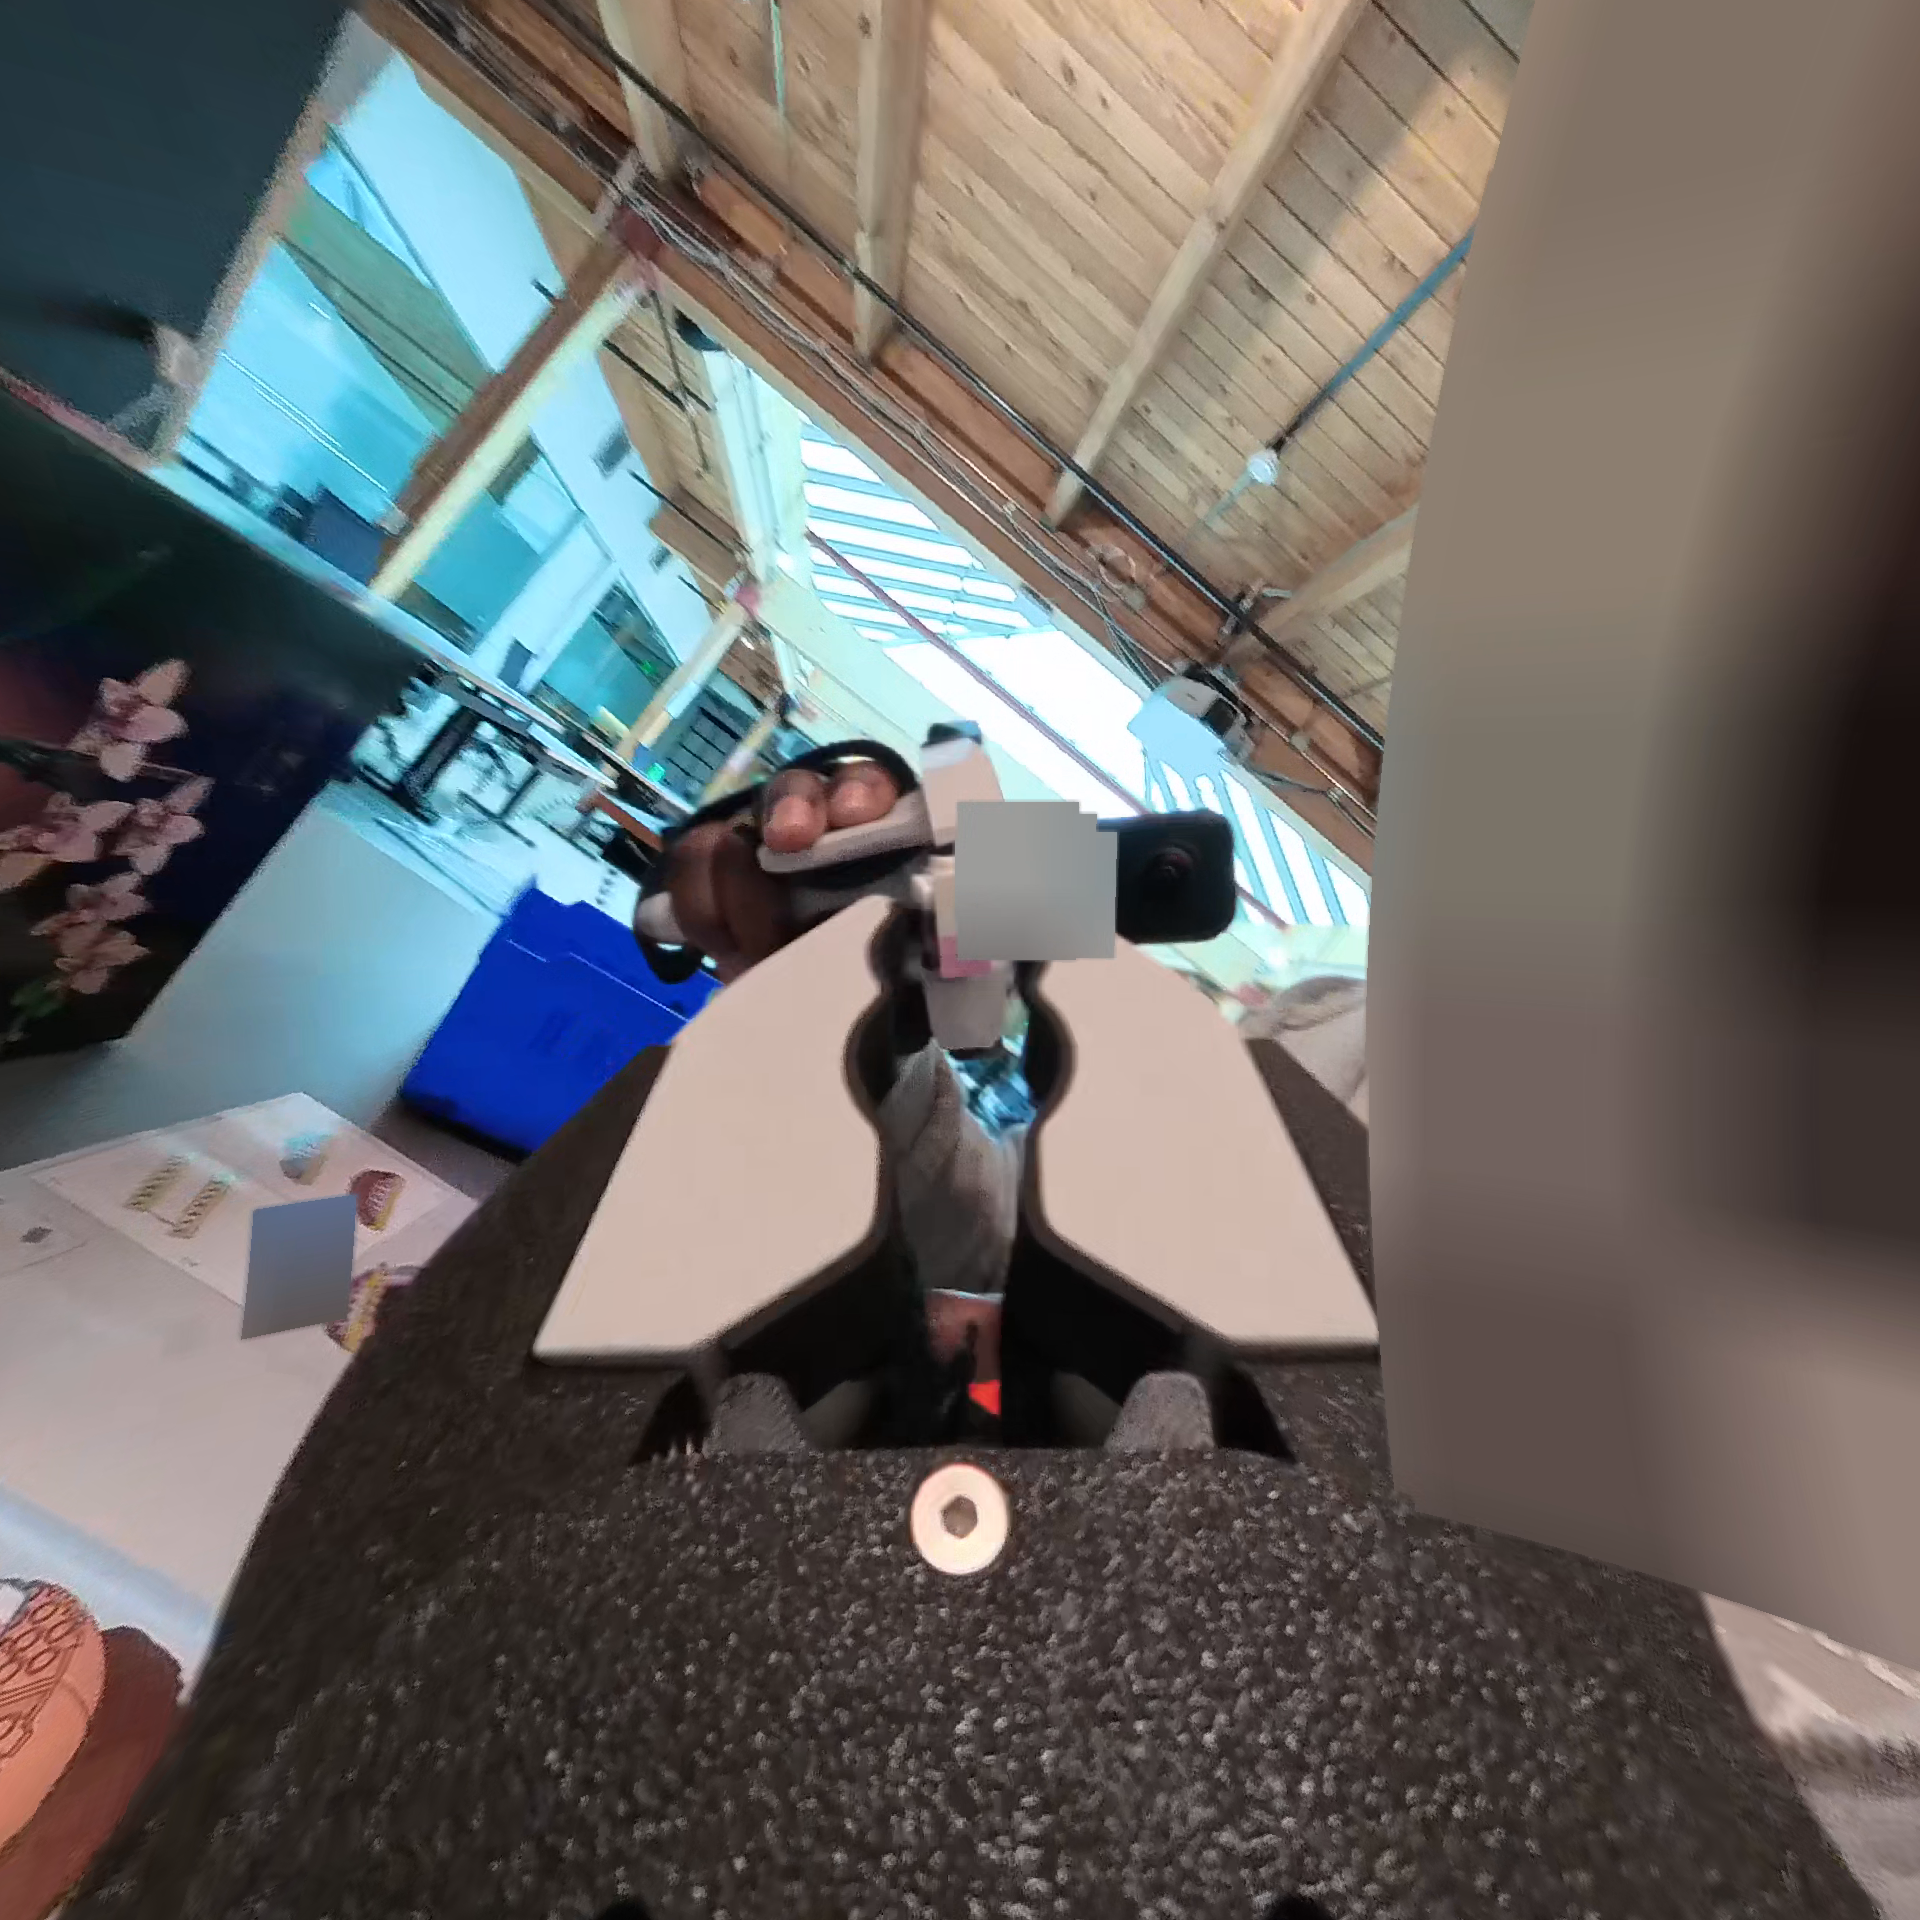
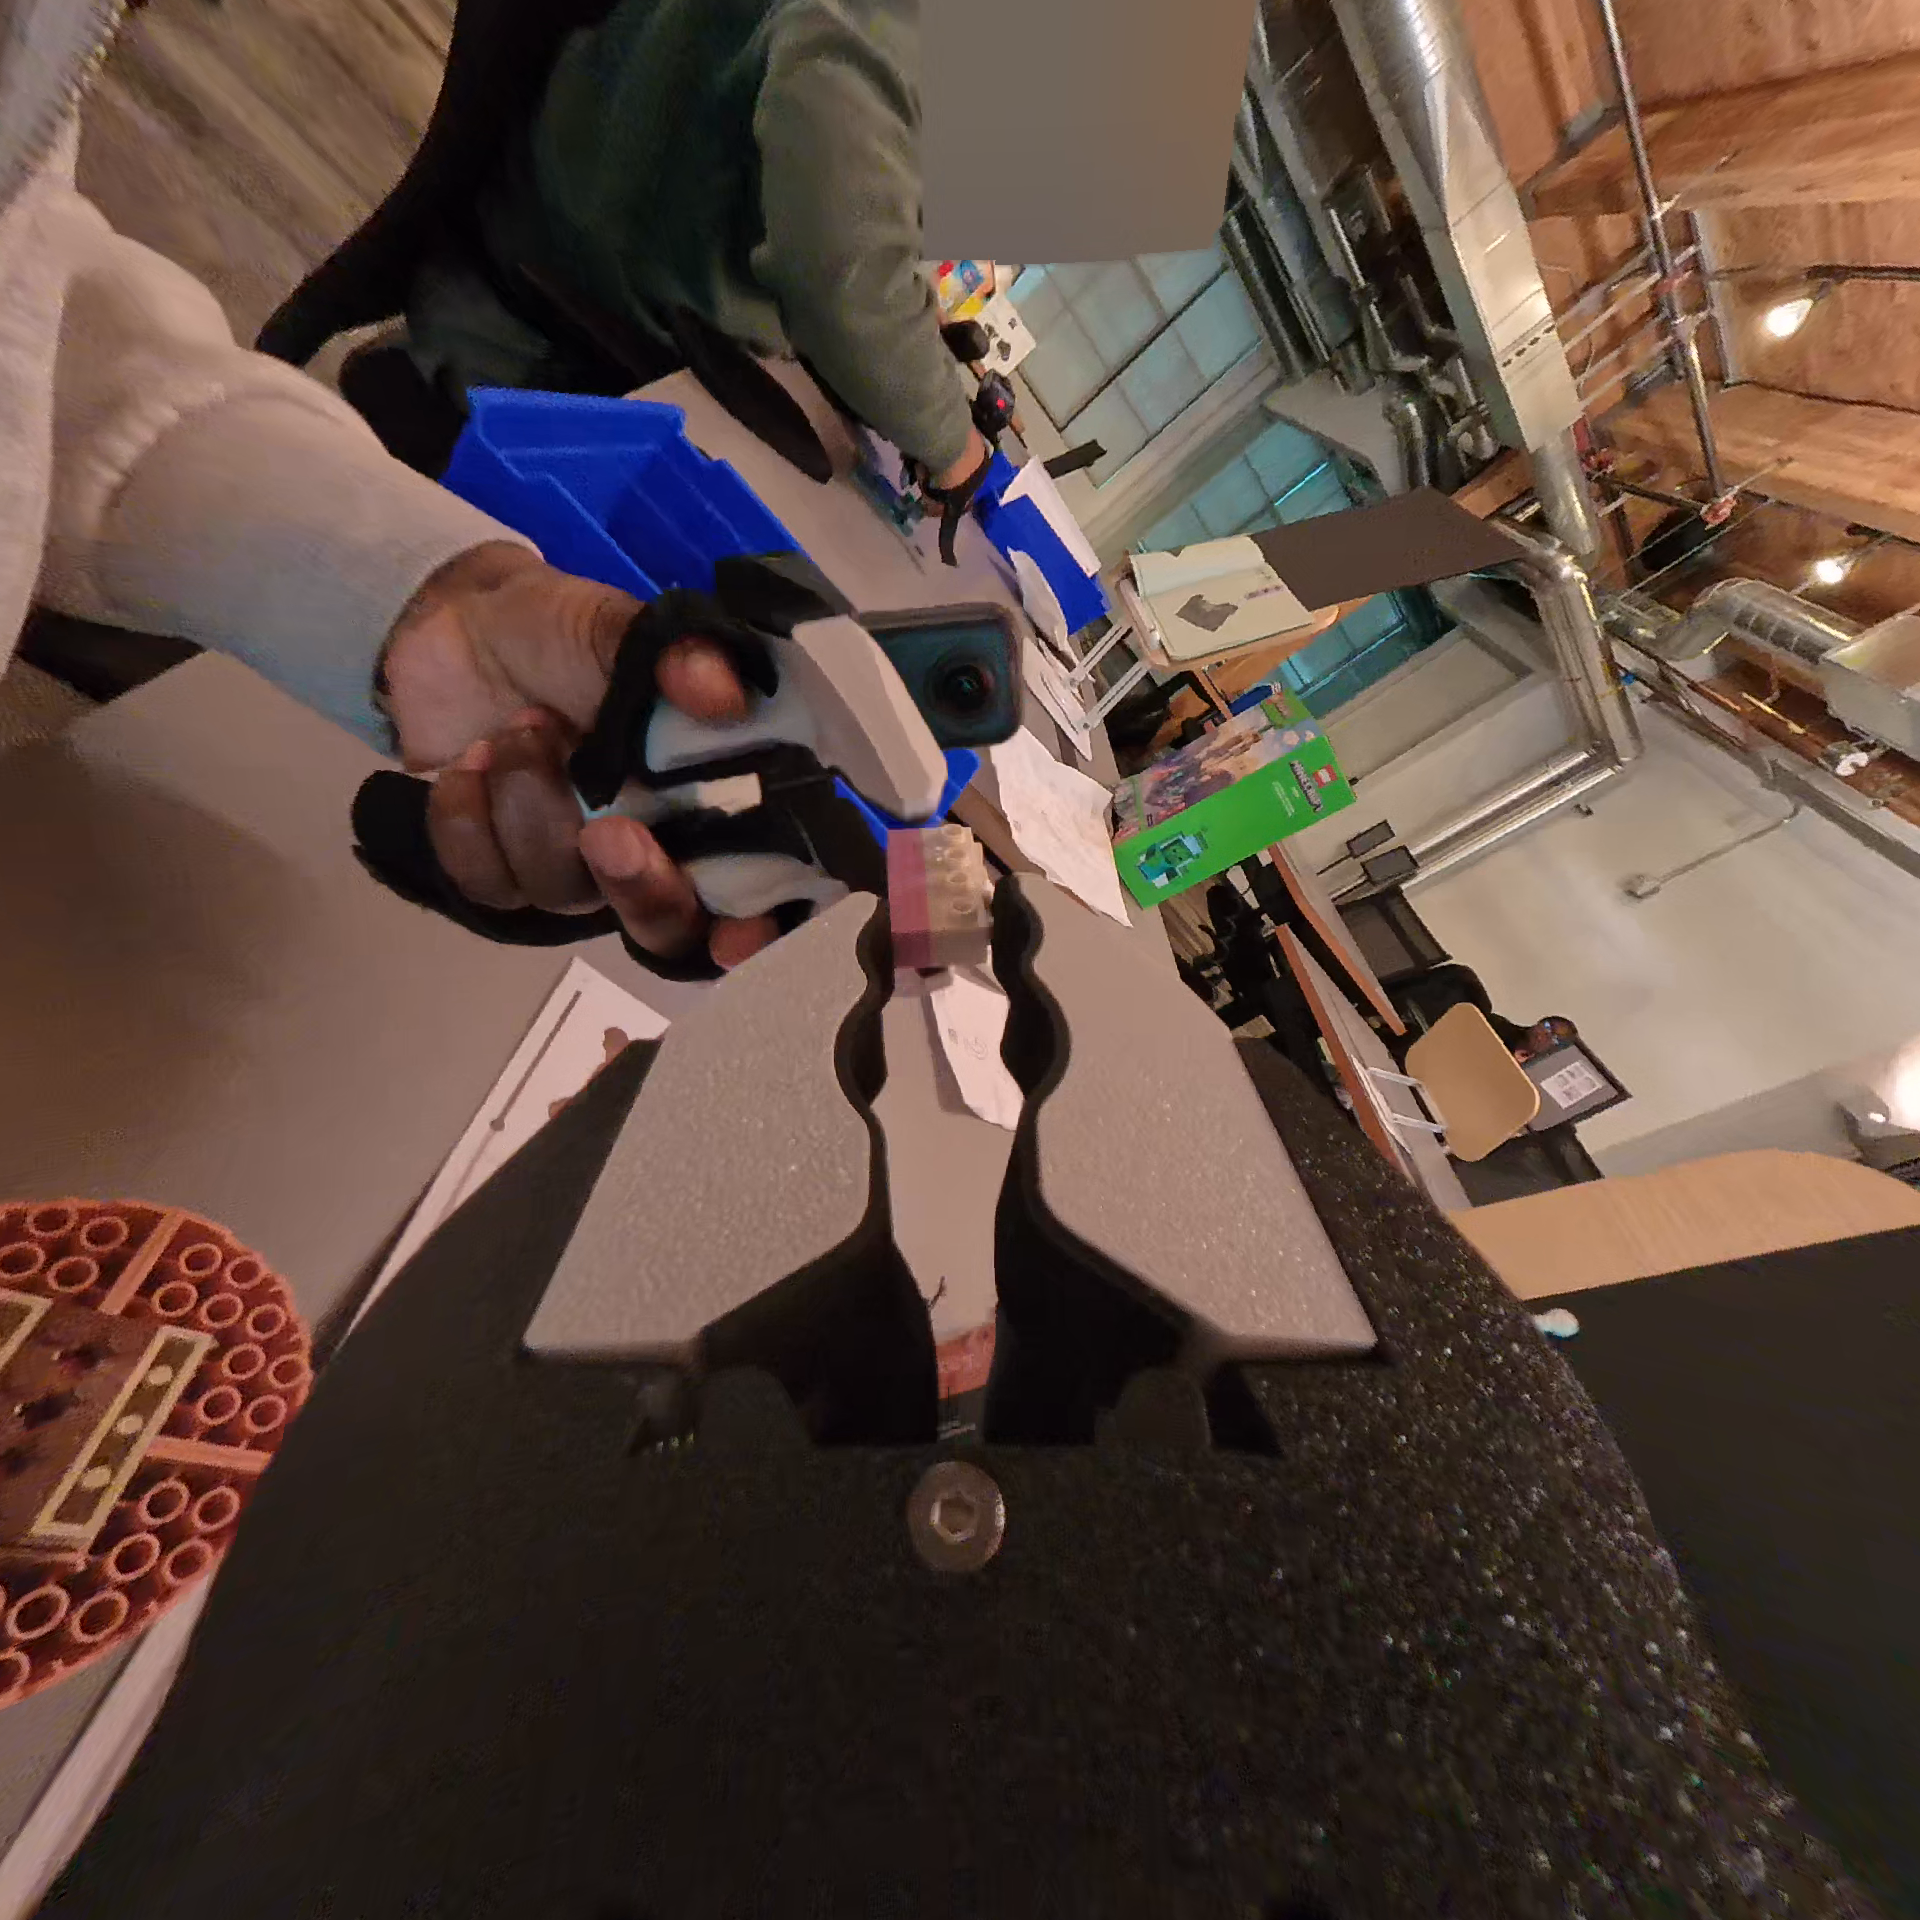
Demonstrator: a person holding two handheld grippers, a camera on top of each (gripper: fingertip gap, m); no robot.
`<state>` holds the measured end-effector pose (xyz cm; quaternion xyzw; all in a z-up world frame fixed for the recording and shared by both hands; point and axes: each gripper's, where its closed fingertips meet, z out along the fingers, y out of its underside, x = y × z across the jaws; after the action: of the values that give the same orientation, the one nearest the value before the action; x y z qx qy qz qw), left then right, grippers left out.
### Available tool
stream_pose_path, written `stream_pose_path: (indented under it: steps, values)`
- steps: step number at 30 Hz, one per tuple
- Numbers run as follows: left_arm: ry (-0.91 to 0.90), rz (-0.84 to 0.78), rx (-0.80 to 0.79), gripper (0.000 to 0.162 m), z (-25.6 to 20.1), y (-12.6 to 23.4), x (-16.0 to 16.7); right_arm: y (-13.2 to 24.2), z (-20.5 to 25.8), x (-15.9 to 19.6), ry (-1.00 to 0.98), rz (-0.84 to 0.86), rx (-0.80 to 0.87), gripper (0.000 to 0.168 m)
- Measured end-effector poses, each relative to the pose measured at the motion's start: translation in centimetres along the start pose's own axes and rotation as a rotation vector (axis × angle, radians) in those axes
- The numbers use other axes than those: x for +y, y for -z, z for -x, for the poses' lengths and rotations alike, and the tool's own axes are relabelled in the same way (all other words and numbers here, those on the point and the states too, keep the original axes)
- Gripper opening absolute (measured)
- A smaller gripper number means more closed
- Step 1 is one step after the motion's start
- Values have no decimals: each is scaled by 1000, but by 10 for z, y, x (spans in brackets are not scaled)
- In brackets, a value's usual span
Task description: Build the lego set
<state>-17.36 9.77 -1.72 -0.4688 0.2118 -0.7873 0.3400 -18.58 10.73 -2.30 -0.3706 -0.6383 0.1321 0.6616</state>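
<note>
Pink and pale, the small studded lego piece [image 2: 935,894] sits in the air between the tips of the right hand-held gripper [image 2: 940,914], whose fingers press it from both sides. The left hand-held gripper [image 1: 956,945] faces it head-on; its fingers stand narrowly apart with the piece in the gap, but whether they clamp it cannot be told. The left hand [image 2: 540,748], in a cream sleeve, wraps the handle with fingers through the black trigger loops. The right hand [image 1: 748,862] grips its handle the same way.

Below lies a grey desk [image 2: 208,935] carrying an open instruction booklet [image 1: 208,1184], a round brown studded lego build [image 2: 104,1434], a blue bin [image 2: 603,499] and a dark box with pink orchids [image 1: 104,810]. A green printed box [image 2: 1236,821] stands farther along. Another person's green sleeve [image 2: 852,260] reaches over the desk. Overhead are a wooden plank ceiling [image 1: 1091,208] and silver ducts [image 2: 1455,208].
</note>
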Motion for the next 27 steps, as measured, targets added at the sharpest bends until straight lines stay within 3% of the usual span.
stream_pose_path:
  steps: [3,4,6,10,23,27]
  values:
    - [-10,97,-5,38,1,1,6,-2,1,0,0,3,4,18]
    - [-35,108,-15,35,2,1,6,-2,1,-1,1,5,6,18]
    - [-83,119,-46,12,4,3,5,-2,0,-3,-2,3,-2,18]
    - [-162,155,-89,10,6,3,7,-2,1,-5,14,16,3,18]
    - [-119,141,-54,10,6,8,13,-4,10,-4,-37,5,-28,18]
    - [-46,109,-12,18,5,3,14,-5,9,-5,-81,-26,-8,18]
